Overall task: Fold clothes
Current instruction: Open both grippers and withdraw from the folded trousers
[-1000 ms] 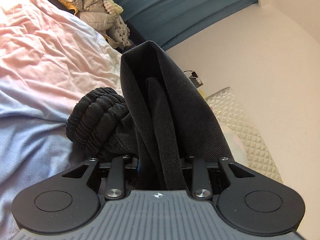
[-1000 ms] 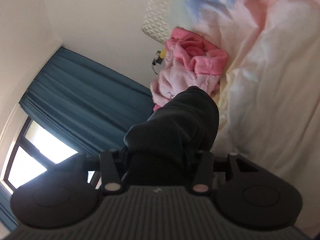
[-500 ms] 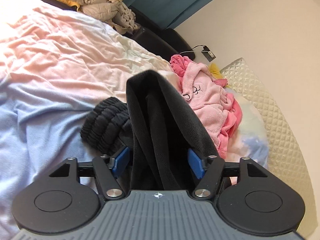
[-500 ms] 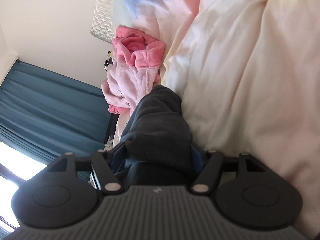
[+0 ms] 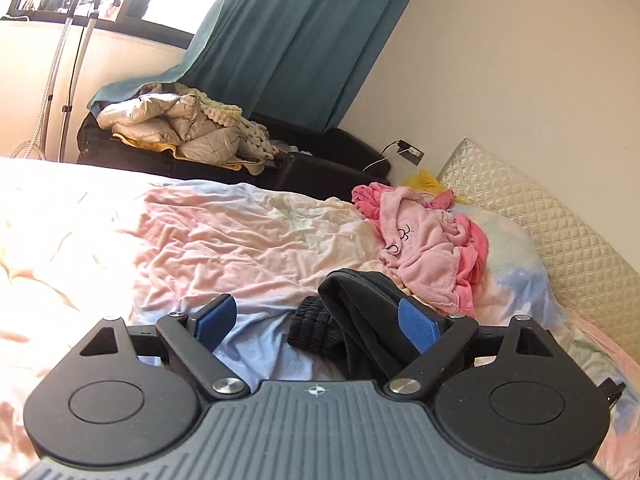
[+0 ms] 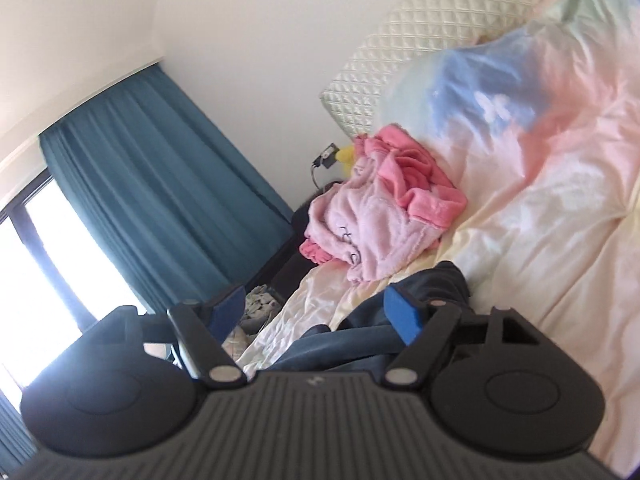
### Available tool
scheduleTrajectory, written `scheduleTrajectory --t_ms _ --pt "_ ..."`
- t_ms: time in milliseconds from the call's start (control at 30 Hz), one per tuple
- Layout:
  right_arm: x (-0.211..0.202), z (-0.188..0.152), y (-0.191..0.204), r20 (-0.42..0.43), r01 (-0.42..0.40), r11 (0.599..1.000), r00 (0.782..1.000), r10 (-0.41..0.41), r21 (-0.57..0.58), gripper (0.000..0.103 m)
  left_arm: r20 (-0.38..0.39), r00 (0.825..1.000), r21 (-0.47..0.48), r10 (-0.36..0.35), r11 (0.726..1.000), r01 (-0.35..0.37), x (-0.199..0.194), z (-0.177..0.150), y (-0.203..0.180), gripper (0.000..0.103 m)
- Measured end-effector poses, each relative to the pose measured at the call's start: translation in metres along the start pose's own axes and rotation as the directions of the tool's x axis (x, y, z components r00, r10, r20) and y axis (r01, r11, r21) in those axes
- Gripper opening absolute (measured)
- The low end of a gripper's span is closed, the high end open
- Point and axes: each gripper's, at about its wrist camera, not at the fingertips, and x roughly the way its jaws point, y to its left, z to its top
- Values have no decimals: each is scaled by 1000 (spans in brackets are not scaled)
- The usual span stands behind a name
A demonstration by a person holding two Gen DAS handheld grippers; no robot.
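On the bed [image 5: 240, 240], near the headboard edge, the left wrist view shows the left gripper [image 5: 318, 322], jaws spreading, pinching nothing; dark trousers [image 5: 352, 320] lie bunched beneath, beside a pink robe [image 5: 428, 248]. The right wrist view shows the right gripper [image 6: 316, 314] likewise opening over the trousers [image 6: 440, 284]. Soft, limp cloth; probably best taken by the ribbed cuff.

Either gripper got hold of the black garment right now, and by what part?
Neither. The left gripper and right gripper are both opening, pads clear of the black garment, which lies on the bedsheet partly between their fingers.
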Motion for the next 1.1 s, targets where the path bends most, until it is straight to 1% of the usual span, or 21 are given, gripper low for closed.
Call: scheduleTrajectory --t_ms 33,100,167,200,267,333,400,433,500,533,600,633,700,733,767,833,867,933,967,1033,1100 --pt "-3 -2 13 -13 -28 999 1000 27 -46 77 11 999 27 34 999 -34 -15 -1 1 90" --pt "-9 -8 34 -45 -91 991 995 87 -99 77 39 993 84 107 990 -110 -43 -4 4 91" --pt "-17 -15 55 -81 -161 978 985 151 -136 77 70 981 130 181 973 -188 -69 -9 9 92" --pt "-22 -21 66 -104 -199 968 977 184 -151 77 89 972 149 219 962 -230 -80 -12 10 92" --pt "-35 -36 90 -164 -266 945 958 237 -189 76 129 948 166 290 936 -309 -100 -18 13 97" --pt "-47 -52 110 -211 -321 919 938 275 -230 76 178 913 175 366 902 -396 -120 -26 15 101" --pt "-58 -65 127 -253 -369 893 918 306 -258 76 211 883 176 418 873 -455 -135 -32 14 102" --pt "-64 -72 137 -279 -395 878 905 321 -270 76 225 872 176 434 862 -475 -141 -34 14 102" --pt "-73 -81 153 -308 -435 848 887 344 -305 76 254 849 180 463 840 -512 -150 -38 11 102" --pt "-78 -84 159 -311 -444 837 884 349 -321 76 268 837 179 478 829 -531 -154 -41 11 103" --pt "-87 -89 168 -319 -462 819 876 362 -340 76 279 818 172 503 812 -558 -158 -47 14 103" --pt "-91 -92 172 -323 -471 812 872 369 -344 76 281 810 157 514 808 -568 -160 -51 18 103" --pt "-97 -100 178 -336 -486 793 864 374 -367 76 280 804 113 525 814 -570 -165 -64 29 103" --pt "-99 -104 181 -344 -495 782 860 377 -378 76 284 790 89 544 805 -586 -166 -69 34 103" --pt "-102 -110 185 -356 -507 770 853 382 -388 76 289 771 64 568 792 -607 -167 -75 39 103" --pt "-107 -120 191 -370 -525 745 843 390 -411 76 291 752 36 591 779 -626 -167 -75 47 103" --pt "-109 -125 193 -371 -527 736 843 390 -425 76 291 744 24 601 773 -634 -166 -74 51 103" --pt "-112 -135 196 -374 -530 718 843 388 -450 77 308 738 2 600 776 -631 -165 -72 52 103" --pt "-111 -140 198 -383 -533 717 840 384 -450 77 318 736 -8 598 778 -628 -164 -71 52 103" --pt "-109 -148 200 -400 -537 713 835 376 -450 77 335 737 -9 587 784 -620 -161 -72 51 103" --pt "-107 -157 202 -417 -543 705 830 371 -456 77 358 723 27 591 767 -641 -156 -77 45 103"
